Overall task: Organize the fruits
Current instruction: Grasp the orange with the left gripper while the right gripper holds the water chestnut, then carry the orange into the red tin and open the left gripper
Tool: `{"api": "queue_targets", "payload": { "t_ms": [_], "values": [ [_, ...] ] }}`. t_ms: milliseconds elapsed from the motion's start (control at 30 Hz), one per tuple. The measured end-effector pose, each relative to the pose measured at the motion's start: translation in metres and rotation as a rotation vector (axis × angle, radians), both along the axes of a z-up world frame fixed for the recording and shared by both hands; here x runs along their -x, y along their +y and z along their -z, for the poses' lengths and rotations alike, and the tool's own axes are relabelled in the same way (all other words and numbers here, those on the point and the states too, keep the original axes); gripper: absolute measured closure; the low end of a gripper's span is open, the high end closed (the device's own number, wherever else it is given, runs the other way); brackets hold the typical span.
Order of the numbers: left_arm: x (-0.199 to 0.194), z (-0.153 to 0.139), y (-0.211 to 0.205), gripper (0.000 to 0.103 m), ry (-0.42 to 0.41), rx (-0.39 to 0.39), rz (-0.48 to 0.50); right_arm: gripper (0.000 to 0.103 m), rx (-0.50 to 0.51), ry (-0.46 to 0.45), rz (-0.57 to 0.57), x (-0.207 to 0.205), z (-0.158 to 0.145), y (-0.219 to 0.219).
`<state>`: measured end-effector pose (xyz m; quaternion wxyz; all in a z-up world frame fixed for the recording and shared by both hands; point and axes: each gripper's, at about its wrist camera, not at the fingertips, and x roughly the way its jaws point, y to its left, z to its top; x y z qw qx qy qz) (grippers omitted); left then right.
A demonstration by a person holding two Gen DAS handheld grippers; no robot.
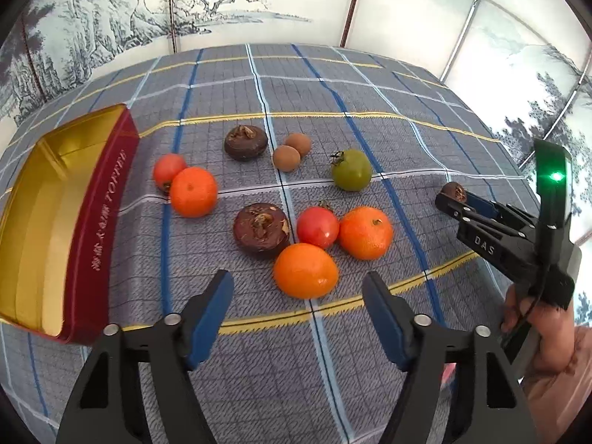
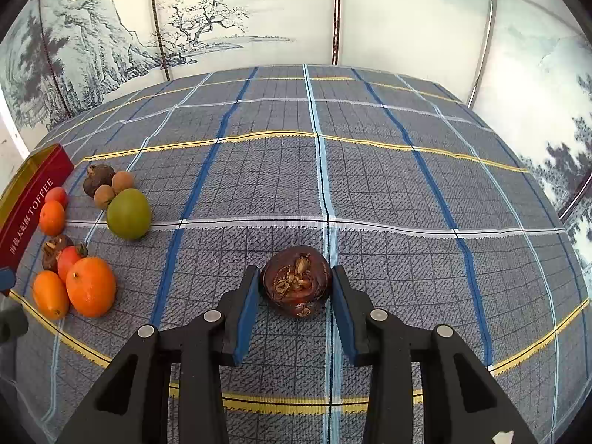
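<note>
On the checked cloth lies a loose cluster of fruit: three oranges, the nearest one just ahead of my left gripper, which is open with nothing between its fingers. Around it lie two red tomatoes, a green tomato, two dark water chestnuts and two brown longans. My right gripper is shut on a third dark water chestnut, apart from the cluster on the right; in the left wrist view it appears at the right with that water chestnut.
A red tin box with a gold inside, marked TOFFEE, stands open at the left of the fruit. A painted folding screen rings the table's far edge. A person's hand holds the right gripper.
</note>
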<state>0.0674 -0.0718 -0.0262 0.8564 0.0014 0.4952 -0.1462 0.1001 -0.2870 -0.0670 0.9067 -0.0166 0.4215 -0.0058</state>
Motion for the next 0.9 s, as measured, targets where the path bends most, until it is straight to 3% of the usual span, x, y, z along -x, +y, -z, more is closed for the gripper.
{"api": "queue_targets", "payload": {
  "t_ms": [467, 900],
  "values": [
    [-0.022, 0.023, -0.01, 0.059, 0.091, 0.009, -0.007, 0.065, -0.016, -0.003, -0.005, 0.001, -0.001, -0.001],
    [-0.006, 0.015, -0.002, 0.061, 0.059, -0.008, 0.018, 0.065, -0.014, -0.004, -0.005, 0.001, 0.0, 0.0]
  ]
}}
